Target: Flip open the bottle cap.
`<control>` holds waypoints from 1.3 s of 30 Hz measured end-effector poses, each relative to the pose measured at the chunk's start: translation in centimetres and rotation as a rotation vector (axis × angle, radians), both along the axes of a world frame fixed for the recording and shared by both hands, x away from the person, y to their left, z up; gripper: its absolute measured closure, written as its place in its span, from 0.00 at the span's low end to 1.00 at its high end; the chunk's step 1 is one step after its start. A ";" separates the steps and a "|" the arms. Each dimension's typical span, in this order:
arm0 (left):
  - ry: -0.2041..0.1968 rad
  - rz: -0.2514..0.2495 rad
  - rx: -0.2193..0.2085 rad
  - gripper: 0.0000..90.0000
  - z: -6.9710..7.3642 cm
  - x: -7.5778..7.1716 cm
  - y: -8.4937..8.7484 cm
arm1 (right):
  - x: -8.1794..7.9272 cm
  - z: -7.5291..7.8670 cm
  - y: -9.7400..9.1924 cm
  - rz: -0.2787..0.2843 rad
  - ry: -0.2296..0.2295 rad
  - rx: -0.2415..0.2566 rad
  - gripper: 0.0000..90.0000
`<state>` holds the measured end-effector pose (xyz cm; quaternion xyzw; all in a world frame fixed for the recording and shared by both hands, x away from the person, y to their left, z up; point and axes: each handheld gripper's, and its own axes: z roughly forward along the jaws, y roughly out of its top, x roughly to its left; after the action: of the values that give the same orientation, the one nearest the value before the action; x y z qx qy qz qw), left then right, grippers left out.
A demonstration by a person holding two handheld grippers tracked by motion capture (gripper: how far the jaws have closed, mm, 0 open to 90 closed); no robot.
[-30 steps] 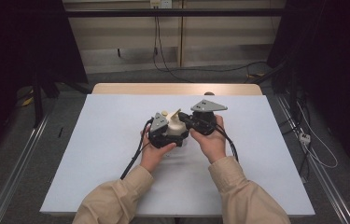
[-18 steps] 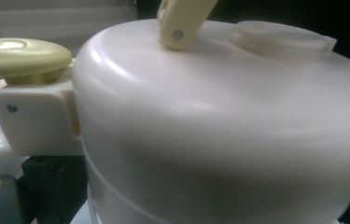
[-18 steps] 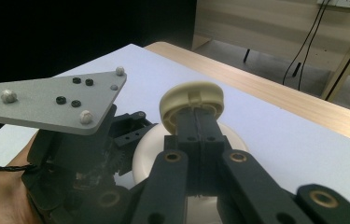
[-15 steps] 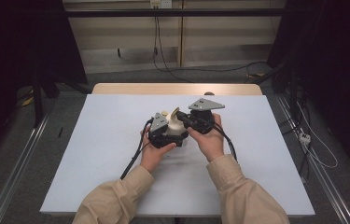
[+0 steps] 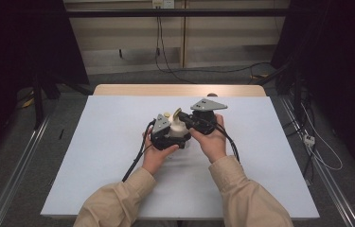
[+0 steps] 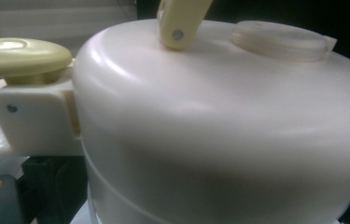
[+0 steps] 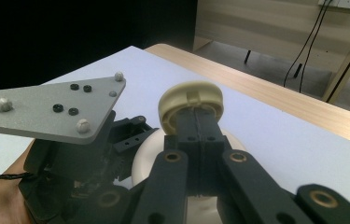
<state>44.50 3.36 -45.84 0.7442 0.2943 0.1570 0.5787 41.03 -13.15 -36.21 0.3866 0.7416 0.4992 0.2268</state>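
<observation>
the desk (image 5: 94, 156) is viewed from above, looking forward and down. the left gripper view is pressed close against a cream container (image 6: 228, 135). the right gripper view is set looking along closed fingers (image 7: 199, 140) over the same container (image 7: 144, 163) and desk.

Cream lidded pot (image 5: 179, 128) with yellowish handle (image 5: 177, 114) raised, upright on white table (image 5: 104, 142).

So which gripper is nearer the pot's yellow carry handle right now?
Right. The right gripper has its jaws closed on the yellow handle above the cream pot. The left gripper sits against the pot's side, below the handle.
</observation>
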 end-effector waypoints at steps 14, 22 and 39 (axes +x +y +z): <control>0.000 0.001 0.000 0.06 0.0 0.0 0.0 | 0.2 0.0 0.2 -0.003 -0.004 0.006 1.00; 0.000 0.000 0.000 0.06 0.0 0.0 0.0 | 0.3 0.0 0.5 0.002 -0.005 -0.002 1.00; 0.000 0.001 0.000 0.06 0.0 0.0 0.0 | 0.5 -0.1 0.6 0.000 -0.008 0.000 1.00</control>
<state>44.49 3.35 -45.83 0.7442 0.2946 0.1574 0.5785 41.51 -12.56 -36.33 0.3845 0.7408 0.5007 0.2297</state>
